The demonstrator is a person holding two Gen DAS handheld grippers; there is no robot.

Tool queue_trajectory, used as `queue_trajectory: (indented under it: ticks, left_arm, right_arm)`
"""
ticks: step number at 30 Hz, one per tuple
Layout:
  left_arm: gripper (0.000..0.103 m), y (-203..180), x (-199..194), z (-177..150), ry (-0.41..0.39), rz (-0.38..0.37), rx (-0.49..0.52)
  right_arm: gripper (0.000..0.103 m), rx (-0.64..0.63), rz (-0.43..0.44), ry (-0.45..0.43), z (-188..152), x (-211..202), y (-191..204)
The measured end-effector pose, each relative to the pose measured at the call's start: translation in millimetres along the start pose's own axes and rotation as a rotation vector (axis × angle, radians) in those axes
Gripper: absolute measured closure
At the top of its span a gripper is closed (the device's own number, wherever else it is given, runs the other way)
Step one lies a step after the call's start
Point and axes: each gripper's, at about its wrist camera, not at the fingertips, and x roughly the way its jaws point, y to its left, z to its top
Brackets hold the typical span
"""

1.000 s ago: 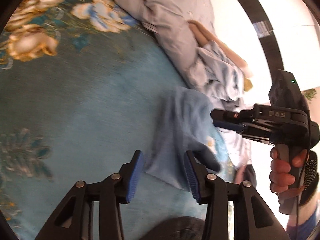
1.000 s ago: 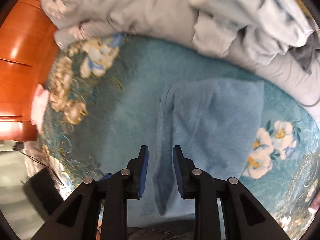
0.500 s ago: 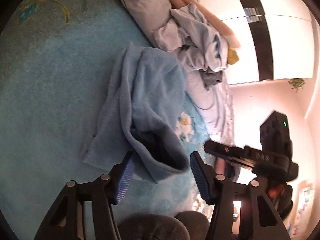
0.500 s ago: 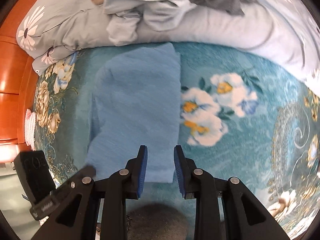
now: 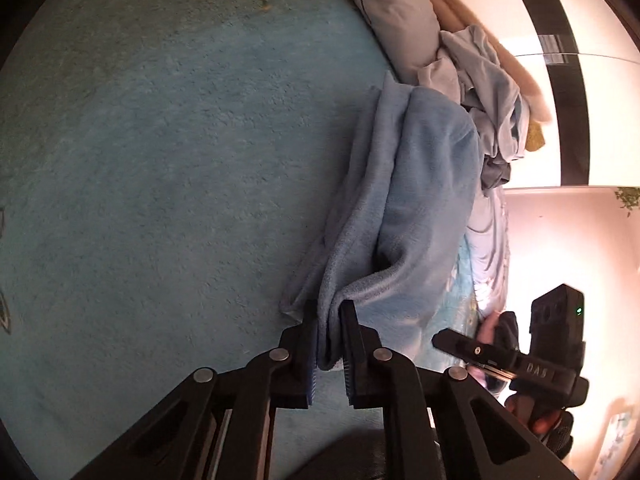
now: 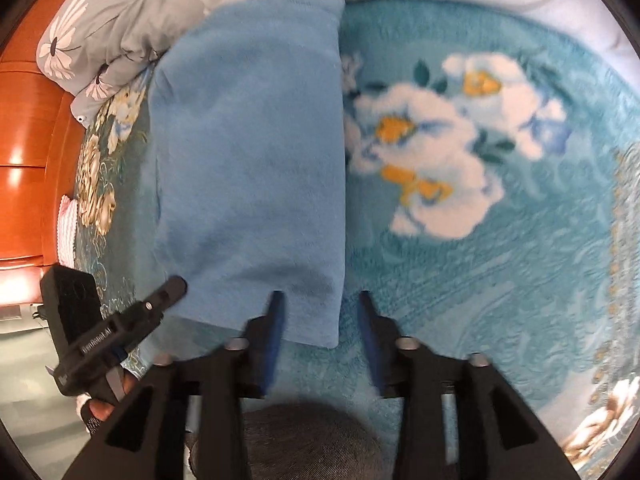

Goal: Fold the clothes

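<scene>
Your left gripper (image 5: 329, 330) pinches the blue towel's (image 6: 256, 152) near edge, hiding it; your right gripper (image 6: 319, 322) is spread open and motion-blurred over the towel's near right corner.

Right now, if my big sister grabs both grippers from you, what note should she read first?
Left gripper: shut on the near edge of the blue towel.
Right gripper: open, fingers astride the towel's near right corner, not gripping.
The towel lies on the teal floral blanket, far end against the pile of unfolded clothes.
Done: towel looks folded lengthwise.
Left: grip the right corner, probably fold it across, then the pile.
</scene>
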Motion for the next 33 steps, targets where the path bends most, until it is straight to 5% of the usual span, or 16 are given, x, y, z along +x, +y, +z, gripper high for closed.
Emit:
queue_trajectory:
  ticks: [11,14,19,23,30,33]
  left_arm:
    - [0.072,12.0,-63.0,17.8,-0.139,-0.017,-0.035]
    - [0.072,20.5,-77.5,20.8,-0.175,-0.021,-0.059]
    - [0.071,24.4,-87.7,21.1,-0.204,-0.016,-0.064]
    - [0.068,17.1,-77.3,24.2,-0.183,-0.032,-0.051]
    - [0.057,-36.0,-32.6,50.4,-0.104,-0.051,0.062]
    - [0.053,-64.2,-3.3,65.5,-0.055,-0.054,0.114]
  right_arm:
    - [0.060,0.102,0.169,-0.004,-11.6,31.7,-18.6]
    - [0.088,0.116,0.164,-0.005,-11.8,31.8,-19.6]
    - [0.092,0.072,0.161,0.020,-8.4,15.9,-23.7]
    - [0.093,-0.063,0.091,0.030,14.8,-15.7,-27.8]
    - [0.093,-0.235,-0.153,-0.009,114.5,-84.5,-74.4]
    - [0.092,-0.222,-0.153,0.028,134.9,-80.0,-94.7]
